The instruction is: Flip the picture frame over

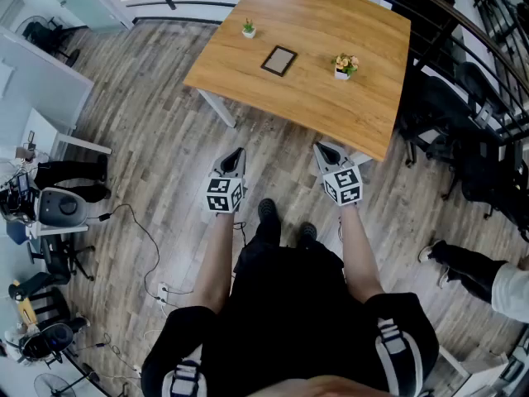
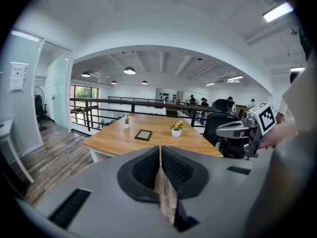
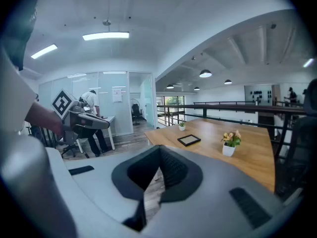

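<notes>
A small dark picture frame [image 1: 278, 59] lies flat near the middle of the wooden table [image 1: 248, 89], seen again as the picture frame [image 2: 143, 135] in the left gripper view and the picture frame [image 3: 189, 140] in the right gripper view. My left gripper [image 1: 238, 154] and right gripper [image 1: 321, 149] hover over the floor, short of the table's near edge and well apart from the frame. Both are shut with nothing between the jaws. The left gripper [image 2: 160, 151] and right gripper [image 3: 159, 151] point toward the table.
A small green plant in a white pot [image 1: 248, 29] stands left of the frame, a flower pot [image 1: 345, 65] to its right. Black office chairs [image 1: 450, 131] and a railing flank the table's right side. Cables [image 1: 136, 230] and equipment lie on the floor at the left.
</notes>
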`<state>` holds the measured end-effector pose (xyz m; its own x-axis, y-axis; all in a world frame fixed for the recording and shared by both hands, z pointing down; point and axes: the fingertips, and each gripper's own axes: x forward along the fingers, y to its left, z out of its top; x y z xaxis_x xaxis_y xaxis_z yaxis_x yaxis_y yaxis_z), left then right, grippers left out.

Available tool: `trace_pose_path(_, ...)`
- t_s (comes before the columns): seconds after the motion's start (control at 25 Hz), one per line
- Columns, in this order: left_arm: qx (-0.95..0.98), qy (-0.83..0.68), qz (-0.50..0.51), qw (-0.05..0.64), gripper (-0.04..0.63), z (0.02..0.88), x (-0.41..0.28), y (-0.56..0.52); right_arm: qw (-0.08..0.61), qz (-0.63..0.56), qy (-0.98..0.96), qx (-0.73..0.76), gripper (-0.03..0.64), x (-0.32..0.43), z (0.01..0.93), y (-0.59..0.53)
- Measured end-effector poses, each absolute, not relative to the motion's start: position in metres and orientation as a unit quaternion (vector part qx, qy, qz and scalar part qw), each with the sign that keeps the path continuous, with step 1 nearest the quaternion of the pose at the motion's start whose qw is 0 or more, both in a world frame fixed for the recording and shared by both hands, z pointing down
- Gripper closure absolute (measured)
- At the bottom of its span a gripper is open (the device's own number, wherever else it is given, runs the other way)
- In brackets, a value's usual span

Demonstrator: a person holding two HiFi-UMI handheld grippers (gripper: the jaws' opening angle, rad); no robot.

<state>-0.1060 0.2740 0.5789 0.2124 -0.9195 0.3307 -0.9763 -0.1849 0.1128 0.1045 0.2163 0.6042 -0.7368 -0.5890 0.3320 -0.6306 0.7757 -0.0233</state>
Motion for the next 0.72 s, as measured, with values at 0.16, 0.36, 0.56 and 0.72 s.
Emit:
trace_pose_path(0.16, 0.765, -0.623, 0.086, 0.14, 0.566, 0.57, -0.075, 0.289, 0.149, 0.066, -0.932, 0.323, 0.611, 0.127, 0.603, 0.23)
trace_pose_path(0.36, 0.763, -0.631, 0.072, 0.124, 0.565, 0.558, -0.051, 0.301, 0.142, 0.052, -0.941, 0.304, 0.611, 0.141, 0.594, 0.248)
trace_pose_path(0.56, 0.768, -0.631, 0.054, 0.101, 0.563, 0.546, -0.032, 0.303, 0.107, 0.049, -0.956, 0.269, 0.588, 0.142, 0.578, 0.262)
trace_pose_path(0.72, 0.771, -0.629, 0.04, 0.096, 0.437, 0.541, -0.025, 0.301, 0.112, 0.044, -0.959, 0.257, 0.437, 0.14, 0.576, 0.266)
